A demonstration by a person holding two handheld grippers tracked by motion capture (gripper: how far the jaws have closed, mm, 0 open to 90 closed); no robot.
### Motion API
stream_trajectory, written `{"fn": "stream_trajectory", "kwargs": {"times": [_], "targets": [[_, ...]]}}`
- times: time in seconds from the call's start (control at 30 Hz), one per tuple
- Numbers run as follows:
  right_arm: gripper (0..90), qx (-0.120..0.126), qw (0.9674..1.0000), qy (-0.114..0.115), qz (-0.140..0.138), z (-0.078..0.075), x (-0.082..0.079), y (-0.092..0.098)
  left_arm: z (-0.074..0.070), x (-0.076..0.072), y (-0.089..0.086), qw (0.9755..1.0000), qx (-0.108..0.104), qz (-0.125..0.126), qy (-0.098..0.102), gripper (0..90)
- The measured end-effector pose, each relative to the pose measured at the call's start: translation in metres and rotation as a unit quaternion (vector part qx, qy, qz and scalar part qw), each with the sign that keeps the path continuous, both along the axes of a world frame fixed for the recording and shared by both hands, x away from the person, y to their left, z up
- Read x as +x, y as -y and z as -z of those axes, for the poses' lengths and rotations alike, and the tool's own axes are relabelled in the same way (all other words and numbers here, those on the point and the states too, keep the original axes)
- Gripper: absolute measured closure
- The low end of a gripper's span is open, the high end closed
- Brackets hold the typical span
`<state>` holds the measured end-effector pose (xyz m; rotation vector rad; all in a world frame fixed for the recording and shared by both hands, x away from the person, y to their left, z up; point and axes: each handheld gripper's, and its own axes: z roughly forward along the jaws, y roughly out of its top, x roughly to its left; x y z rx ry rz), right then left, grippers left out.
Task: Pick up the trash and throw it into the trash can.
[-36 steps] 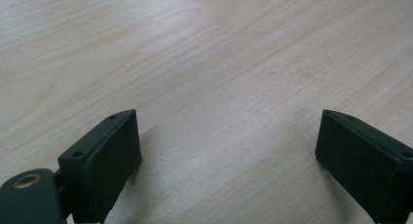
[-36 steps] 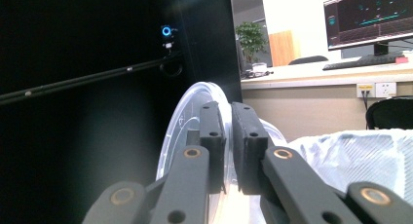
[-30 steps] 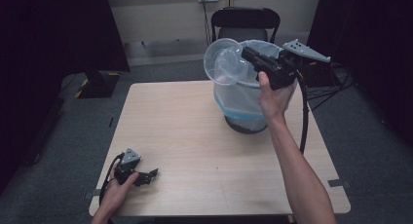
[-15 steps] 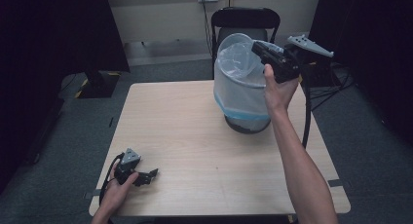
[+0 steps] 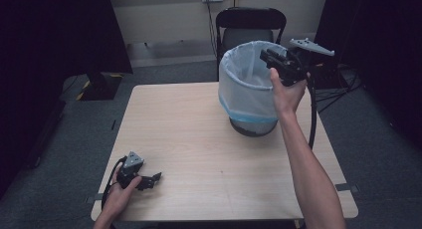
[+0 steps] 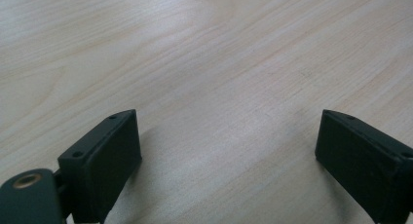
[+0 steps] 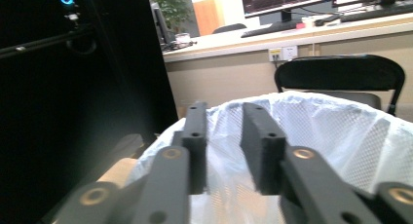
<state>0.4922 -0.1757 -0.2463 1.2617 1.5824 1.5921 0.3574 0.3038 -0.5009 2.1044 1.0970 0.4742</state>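
Note:
A dark bin (image 5: 253,125) lined with a white translucent bag (image 5: 246,87) stands on the far right part of the wooden table (image 5: 199,134). My right gripper (image 5: 264,55) hovers at the bin's far right rim, held above the bag's edge. In the right gripper view the right gripper (image 7: 224,136) has its jaws a narrow gap apart, and the meshy white bag (image 7: 331,131) shows between and behind them. At the front left corner my left gripper (image 5: 155,178) rests on the table. The left gripper (image 6: 226,151) is wide open, with only bare wood between its jaws.
A black folding chair (image 5: 251,25) stands just behind the bin, also seen as the chair (image 7: 341,73) in the right gripper view. Dark curtains flank both sides. A cable (image 5: 312,114) hangs from the right gripper past the table's right edge.
The bag billowed above the bin a second ago and now sits stretched down over its rim. My right gripper has shifted a little to the right along the rim. The left gripper has not moved.

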Motion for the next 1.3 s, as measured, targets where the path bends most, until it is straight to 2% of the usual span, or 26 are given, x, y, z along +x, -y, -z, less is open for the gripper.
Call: {"fn": "stream_trajectory", "kwargs": {"times": [0.03,0.07,0.1,0.13,0.17,0.2,0.3,0.33,0.4,0.5,0.53,0.7,0.77,0.8,0.93,1.13,1.2,1.3], "targets": [[69.0,0.0,1.0,0.0,0.0,0.0,0.0,0.0,0.0,0.0,0.0,1.0,0.0,0.0,0.0,8.7],[62.5,-0.001,1.0,-0.005,-0.005,0.001,0.001,0.0,0.0,0.0,0.0,1.0,0.001,0.001,0.0,8.7],[62.5,-0.001,1.0,-0.005,-0.005,0.001,0.001,0.0,0.0,0.0,0.0,1.0,0.001,0.001,0.0,8.7],[55.7,-0.005,0.9999,-0.009,-0.006,0.001,0.001,-0.001,0.0,0.0,0.0,1.0,0.001,0.001,0.0,8.6],[55.7,-0.005,0.9999,-0.009,-0.006,0.001,0.001,-0.001,0.0,0.0,0.0,1.0,0.001,0.001,0.0,8.7],[50.5,-0.006,0.9998,-0.011,-0.014,0.002,0.002,-0.001,0.0,0.0,0.0,1.0,0.001,0.001,0.0,8.6],[45.9,-0.01,0.9998,-0.009,-0.015,0.003,0.002,-0.001,0.0,0.0,0.0,1.0,0.001,0.001,0.0,8.6],[43.3,-0.021,0.9996,-0.009,-0.015,0.003,0.003,-0.002,0.0,0.0,0.0,1.0,0.001,0.001,0.0,8.7],[42.0,-0.029,0.9995,-0.009,-0.014,0.004,0.002,-0.002,0.0,0.0,0.0,1.0,0.001,0.001,0.0,8.6],[39.1,-0.023,0.9995,-0.005,-0.02,0.004,-0.001,-0.001,0.0,0.0,0.0,1.0,0.001,0.001,0.0,8.6],[37.6,-0.026,0.9994,0.001,-0.021,0.004,-0.004,-0.001,0.0,0.0,0.0,1.0,0.001,0.001,0.0,8.6],[34.3,-0.041,0.9987,0.007,-0.029,0.003,-0.01,-0.004,0.0,0.0,0.0,1.0,0.0,0.001,0.0,8.6],[34.4,-0.043,0.9979,0.011,-0.046,0.004,-0.012,-0.005,0.0,0.0,0.0,1.0,0.001,0.001,0.0,8.6],[33.8,-0.051,0.9975,0.009,-0.048,0.005,-0.014,-0.005,0.0,0.0,0.0,1.0,0.001,0.001,0.0,8.6],[31.9,-0.056,0.9967,0.008,-0.058,0.011,-0.02,-0.006,0.0,0.0,0.0,1.0,0.001,0.001,0.0,8.6],[27.9,-0.055,0.9957,0.009,-0.074,0.014,-0.028,-0.008,0.0,0.0,0.0,1.0,0.001,0.001,0.0,8.6],[25.9,-0.05,0.9949,0.016,-0.087,0.015,-0.036,-0.01,0.0,0.0,0.0,1.0,0.001,0.001,0.0,8.6],[23.6,-0.054,0.9935,0.012,-0.1,0.016,-0.043,-0.013,0.0,0.0,0.0,1.0,0.001,0.001,0.0,8.6]]}}
